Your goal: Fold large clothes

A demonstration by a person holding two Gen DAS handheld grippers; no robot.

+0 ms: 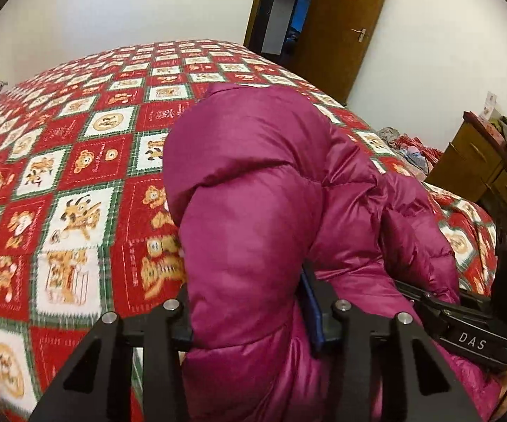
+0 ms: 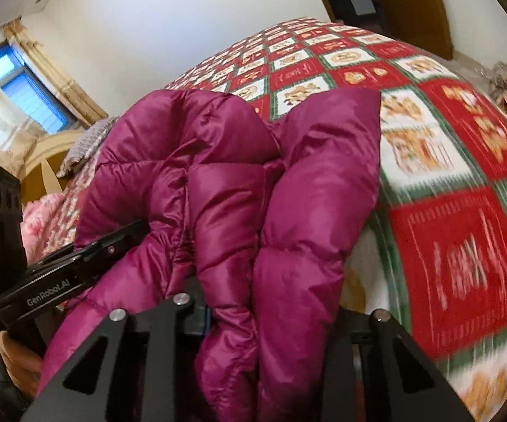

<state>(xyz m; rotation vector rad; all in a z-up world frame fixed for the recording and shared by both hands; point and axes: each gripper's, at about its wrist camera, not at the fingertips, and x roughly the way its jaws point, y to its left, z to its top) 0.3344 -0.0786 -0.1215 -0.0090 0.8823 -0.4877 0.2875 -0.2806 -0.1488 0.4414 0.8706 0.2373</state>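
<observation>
Left wrist view: the left gripper (image 1: 249, 320) is clamped on a thick fold of the magenta down jacket (image 1: 253, 183), which bulges up directly in front of the fingers and hangs over the patterned bedspread (image 1: 77, 183) beyond. The right gripper (image 1: 464, 330) comes in from the right side, its fingers going into the same jacket. I judge the step is mid-fold — both claws carry one edge of the jacket. The next move calls for both to travel together and lay the edge down flat.

Right wrist view: the right gripper (image 2: 267, 320) is closed on bunched jacket fabric (image 2: 288, 183) that fills the space ahead of it. The left gripper (image 2: 88, 256) reaches in from the left, tilted upward — its fingertips are buried in cloth. The bedspread (image 2: 457, 176) lies ahead and to the right.
</observation>
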